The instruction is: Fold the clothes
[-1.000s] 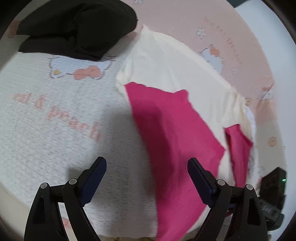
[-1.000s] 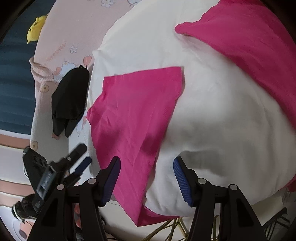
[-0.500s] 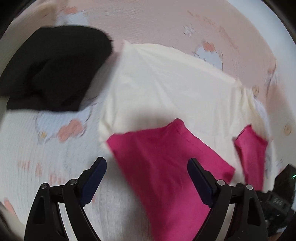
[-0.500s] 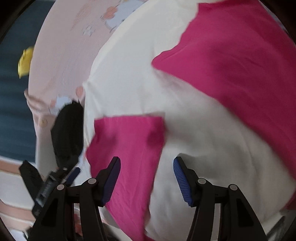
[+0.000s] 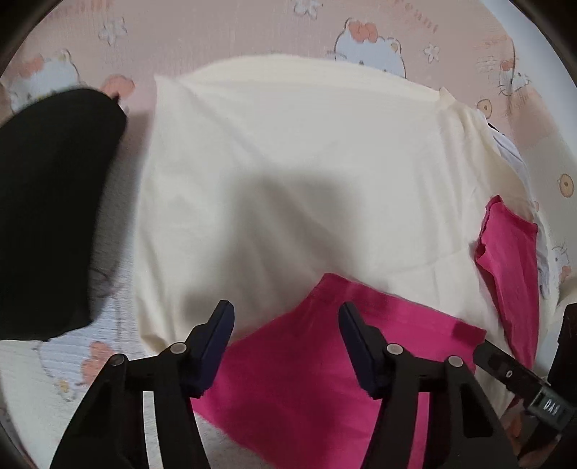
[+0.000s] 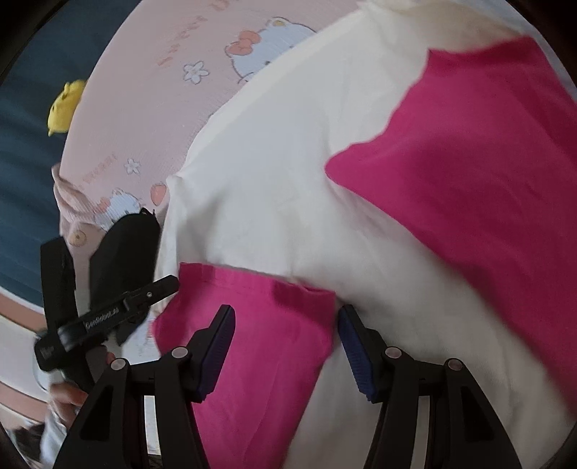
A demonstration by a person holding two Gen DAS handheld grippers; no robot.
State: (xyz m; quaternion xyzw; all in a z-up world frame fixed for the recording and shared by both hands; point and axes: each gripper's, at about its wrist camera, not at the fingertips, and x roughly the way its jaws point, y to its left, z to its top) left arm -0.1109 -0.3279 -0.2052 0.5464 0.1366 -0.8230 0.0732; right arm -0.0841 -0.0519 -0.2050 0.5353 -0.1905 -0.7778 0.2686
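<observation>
The cream shirt [image 5: 299, 180] with 2 pink sleeves lies spread flat on the pink bedspread [image 5: 252, 32], a black garment [image 5: 50, 202] at its left. It looks light, limp and crease-prone, best pinched at a sleeve hem. The left gripper [image 5: 285, 317], jaws just closing, straddles the left sleeve [image 5: 306, 378], seemingly without pinching it. The right gripper [image 6: 285, 321] stands spread over the right sleeve [image 6: 252, 324].
</observation>
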